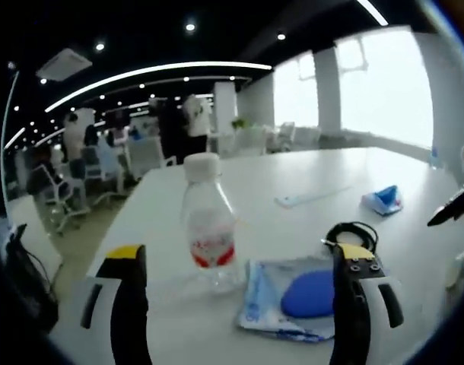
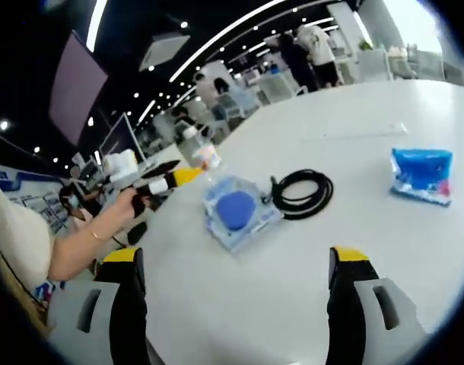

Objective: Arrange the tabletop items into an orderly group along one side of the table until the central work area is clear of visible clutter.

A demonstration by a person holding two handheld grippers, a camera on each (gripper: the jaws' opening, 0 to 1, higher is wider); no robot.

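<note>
Left gripper (image 1: pixel 236 266) jaws spread wide, nothing between pads, at near edge of white table (image 1: pixel 293 182). Clear water bottle (image 1: pixel 208 224), white cap, red label, stands upright just ahead between jaws. Blue oval object in clear packet (image 1: pixel 297 296) beside bottle, black cable coil (image 1: pixel 352 232) behind. Right gripper (image 2: pixel 236 274) jaws spread, empty, over bare tabletop; blue wipes pack (image 2: pixel 422 175) well apart from coil.
</note>
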